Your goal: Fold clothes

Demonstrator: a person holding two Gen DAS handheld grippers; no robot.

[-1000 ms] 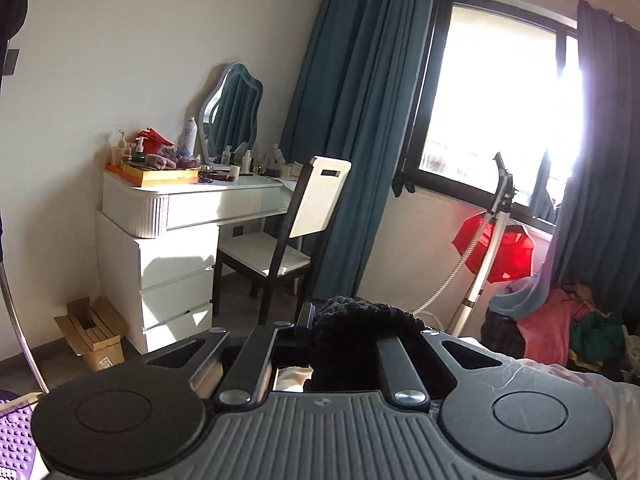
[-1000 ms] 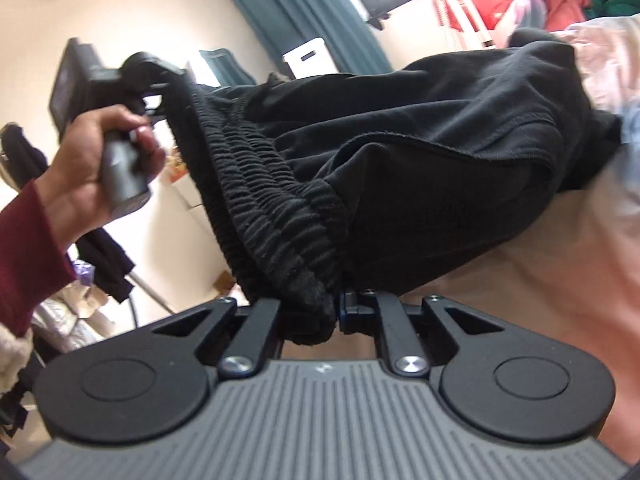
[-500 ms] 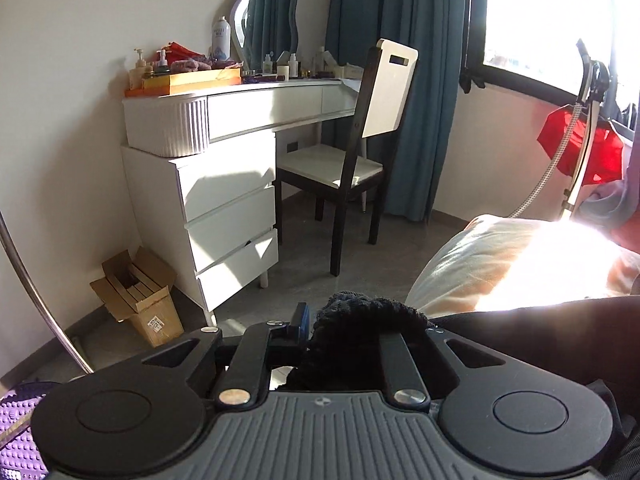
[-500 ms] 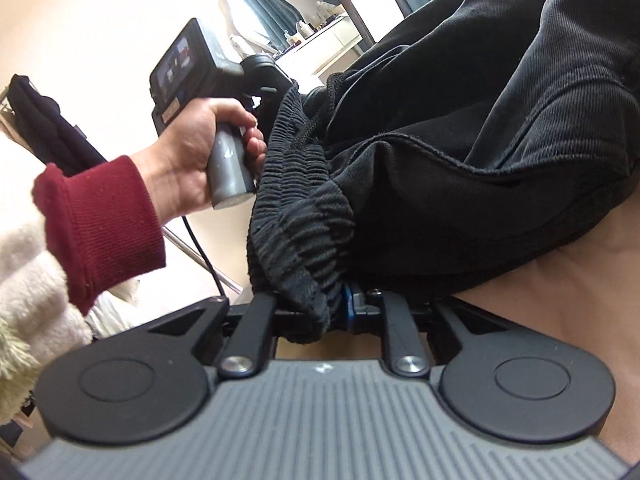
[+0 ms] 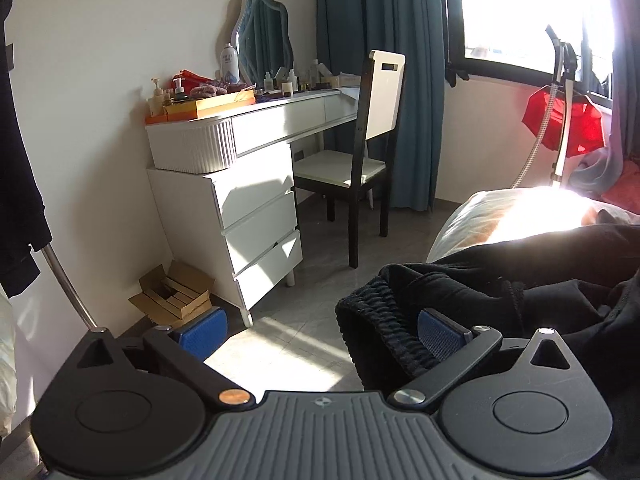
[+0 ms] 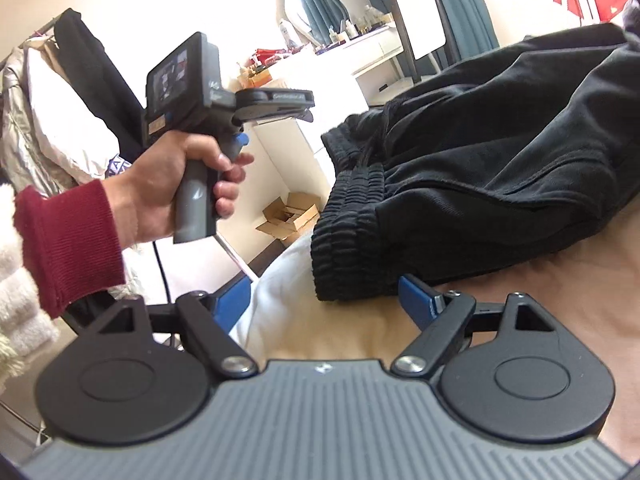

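Black pants (image 6: 500, 168) with a ribbed elastic waistband (image 6: 348, 232) lie on the bed (image 6: 360, 332). My right gripper (image 6: 324, 308) is open, its blue pads on either side of the waistband's near end, touching nothing. My left gripper (image 5: 320, 332) is open; the waistband (image 5: 376, 336) rests against its right pad (image 5: 438, 334) and the left pad (image 5: 202, 334) is free. In the right wrist view the left gripper's body (image 6: 208, 100) is held in a hand, left of the pants.
A white dressing table (image 5: 248, 168) with a mirror and bottles stands by the wall, a chair (image 5: 360, 152) next to it. A cardboard box (image 5: 172, 300) sits on the floor. Clothes hang on a rack (image 6: 60, 92) at left. A garment steamer (image 5: 560, 92) stands by the window.
Both grippers have opened and let go of the waistband. The pants have dropped onto the bed, and the left gripper has drawn away to the left.
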